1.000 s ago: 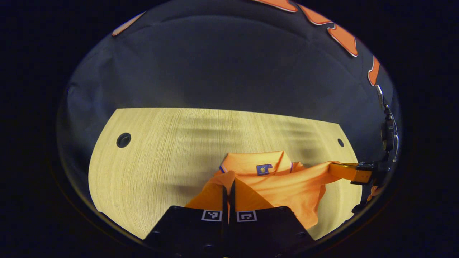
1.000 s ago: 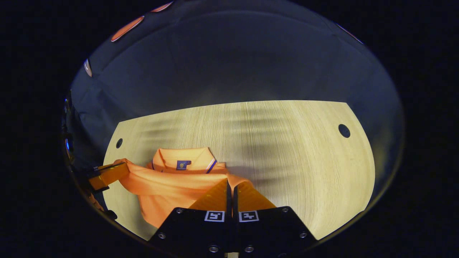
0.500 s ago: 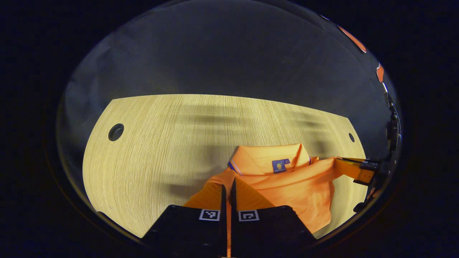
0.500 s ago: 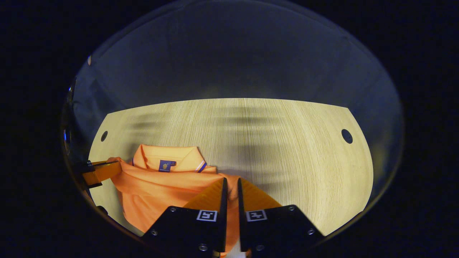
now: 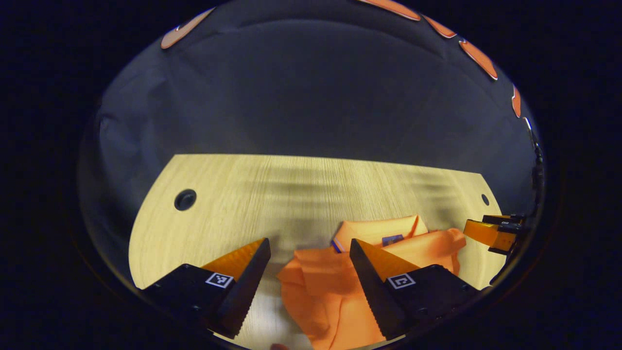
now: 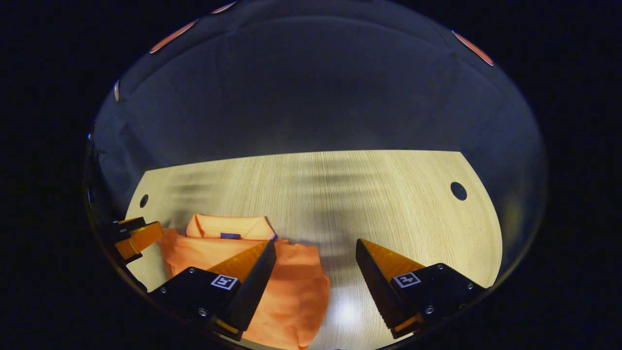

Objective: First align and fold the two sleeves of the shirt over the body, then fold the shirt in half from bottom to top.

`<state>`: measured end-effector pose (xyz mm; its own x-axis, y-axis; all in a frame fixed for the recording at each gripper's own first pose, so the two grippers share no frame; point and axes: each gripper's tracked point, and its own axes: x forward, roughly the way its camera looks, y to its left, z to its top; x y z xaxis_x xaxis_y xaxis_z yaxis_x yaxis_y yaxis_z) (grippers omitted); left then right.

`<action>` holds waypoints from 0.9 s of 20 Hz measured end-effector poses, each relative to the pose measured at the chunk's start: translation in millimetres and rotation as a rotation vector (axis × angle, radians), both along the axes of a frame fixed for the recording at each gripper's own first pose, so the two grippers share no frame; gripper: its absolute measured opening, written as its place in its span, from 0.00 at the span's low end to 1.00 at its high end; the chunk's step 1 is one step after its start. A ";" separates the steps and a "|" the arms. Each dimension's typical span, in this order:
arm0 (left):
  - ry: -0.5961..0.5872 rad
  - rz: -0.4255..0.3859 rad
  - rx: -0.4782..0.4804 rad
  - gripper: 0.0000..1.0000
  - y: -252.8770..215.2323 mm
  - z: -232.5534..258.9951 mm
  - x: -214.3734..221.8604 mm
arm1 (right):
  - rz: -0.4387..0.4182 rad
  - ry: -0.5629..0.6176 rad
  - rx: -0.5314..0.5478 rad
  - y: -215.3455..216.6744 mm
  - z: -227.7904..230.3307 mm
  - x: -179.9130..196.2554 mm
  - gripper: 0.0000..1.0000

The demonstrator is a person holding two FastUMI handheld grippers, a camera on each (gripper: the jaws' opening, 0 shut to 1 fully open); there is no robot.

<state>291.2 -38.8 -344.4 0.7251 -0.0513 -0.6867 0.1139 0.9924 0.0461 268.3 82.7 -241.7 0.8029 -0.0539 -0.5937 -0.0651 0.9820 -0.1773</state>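
Shirt lies bunched on surface just beyond left claw, partly under its right finger; collar beyond the tip. Left claw spread wide, holding nothing. Right claw also spread wide and empty, shirt under its left finger. Fabric looks doubled toward collar but rumpled; judged: folds largely made, edges not squared, sleeves hard to make out. Bare surface well beyond both claws, ample room; near edge close under the claws

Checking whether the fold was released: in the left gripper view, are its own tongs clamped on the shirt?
No. The left tongs stand wide open above the orange shirt, gripping nothing.
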 end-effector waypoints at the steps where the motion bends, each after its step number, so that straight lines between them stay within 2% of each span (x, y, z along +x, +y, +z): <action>1: -0.037 -0.010 0.009 0.99 -3.0 12.8 -1.4 | 0.004 -0.025 0.005 3.4 10.1 -1.8 1.00; 6: -0.203 -0.034 0.034 0.99 -20.4 57.3 -16.7 | 0.031 -0.160 0.006 12.9 68.7 -26.5 1.00; 9: -0.299 -0.050 0.009 0.99 -33.2 97.6 -29.8 | 0.068 -0.263 -0.014 21.3 112.2 -52.1 1.00; 18: -0.548 -0.066 -0.063 0.99 -26.6 226.1 -122.0 | 0.165 -0.528 -0.011 57.8 216.0 -154.2 0.99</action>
